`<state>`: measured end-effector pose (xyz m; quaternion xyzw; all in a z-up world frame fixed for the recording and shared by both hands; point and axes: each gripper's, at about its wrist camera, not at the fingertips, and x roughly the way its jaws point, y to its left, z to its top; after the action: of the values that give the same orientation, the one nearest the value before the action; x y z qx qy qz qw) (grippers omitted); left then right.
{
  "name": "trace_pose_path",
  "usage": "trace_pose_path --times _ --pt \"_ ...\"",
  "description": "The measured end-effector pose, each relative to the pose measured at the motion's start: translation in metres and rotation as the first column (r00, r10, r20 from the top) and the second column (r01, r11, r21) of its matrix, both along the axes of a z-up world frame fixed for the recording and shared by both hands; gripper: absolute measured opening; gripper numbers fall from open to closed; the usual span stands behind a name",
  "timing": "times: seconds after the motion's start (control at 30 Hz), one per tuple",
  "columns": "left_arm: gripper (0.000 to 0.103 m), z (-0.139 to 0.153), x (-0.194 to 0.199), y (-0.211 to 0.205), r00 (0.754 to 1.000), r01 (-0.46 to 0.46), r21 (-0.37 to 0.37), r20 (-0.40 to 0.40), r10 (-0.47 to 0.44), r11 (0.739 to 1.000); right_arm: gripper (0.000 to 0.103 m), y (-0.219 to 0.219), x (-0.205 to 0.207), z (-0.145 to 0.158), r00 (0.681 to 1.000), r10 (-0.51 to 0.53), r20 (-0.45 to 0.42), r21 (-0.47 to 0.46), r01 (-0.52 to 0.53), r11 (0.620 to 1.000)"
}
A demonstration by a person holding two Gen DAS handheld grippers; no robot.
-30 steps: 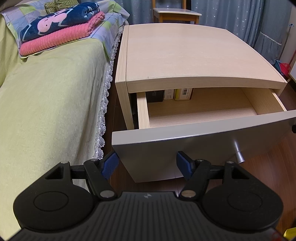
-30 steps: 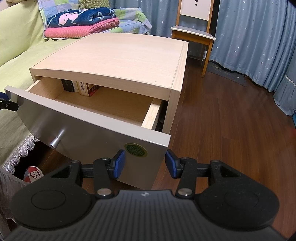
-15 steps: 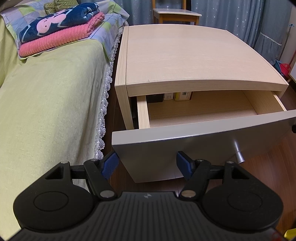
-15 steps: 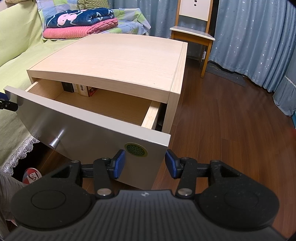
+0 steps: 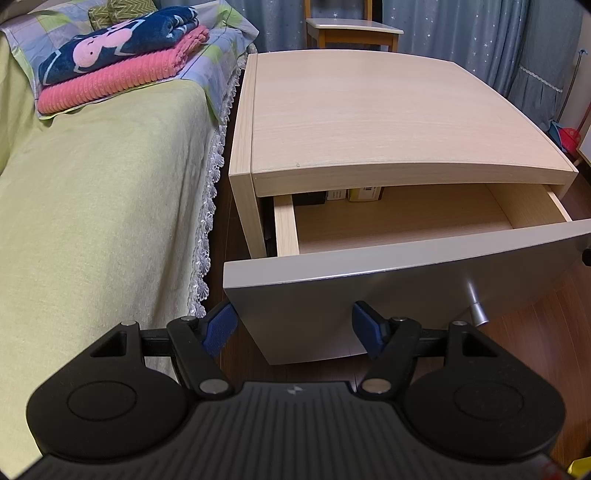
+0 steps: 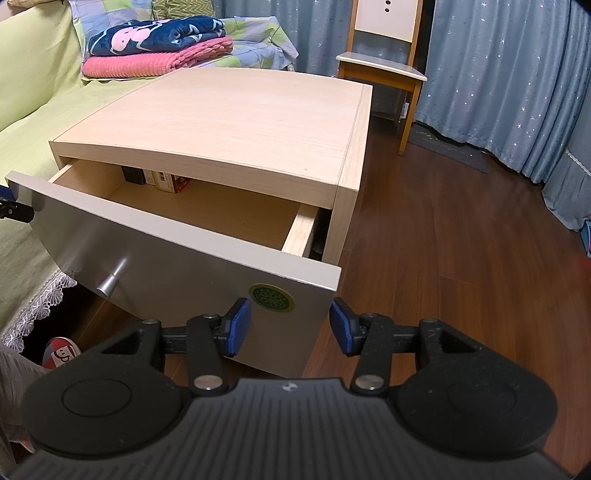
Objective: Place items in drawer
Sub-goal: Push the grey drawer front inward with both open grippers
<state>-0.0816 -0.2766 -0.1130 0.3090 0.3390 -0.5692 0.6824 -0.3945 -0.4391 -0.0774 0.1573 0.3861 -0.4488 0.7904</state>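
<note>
A pale wood nightstand (image 5: 369, 118) (image 6: 236, 122) has its drawer (image 5: 402, 221) (image 6: 207, 218) pulled out, with a grey curved front (image 5: 354, 306) (image 6: 177, 273) and a metal knob (image 5: 476, 308) (image 6: 109, 282). Small boxes (image 5: 354, 194) (image 6: 166, 179) stand at the drawer's back, partly hidden under the top. My left gripper (image 5: 293, 328) hangs open and empty before the front's left end. My right gripper (image 6: 288, 326) is open and empty at the front's right corner.
A bed with a green cover (image 5: 92, 206) (image 6: 26, 85) runs along the nightstand's left side, folded blankets (image 5: 118, 62) (image 6: 155, 48) on it. A wooden chair (image 5: 351, 31) (image 6: 384, 66) and blue curtains (image 6: 498, 74) stand behind. Dark wood floor (image 6: 461, 258) lies to the right.
Both views have shifted only slightly; the drawer stays pulled out and both grippers stay open and empty.
</note>
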Motion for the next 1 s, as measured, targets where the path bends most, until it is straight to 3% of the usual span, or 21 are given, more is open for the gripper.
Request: trace_pose_path --times 1.0 --pt "0.069 0.0004 -0.0026 -0.0074 1.0 -0.004 -0.001 0.002 0.004 1.0 0.044 -0.0093 0.0031 -0.002 1.0 -0.01 0.002 -0.01 0.01 1.0"
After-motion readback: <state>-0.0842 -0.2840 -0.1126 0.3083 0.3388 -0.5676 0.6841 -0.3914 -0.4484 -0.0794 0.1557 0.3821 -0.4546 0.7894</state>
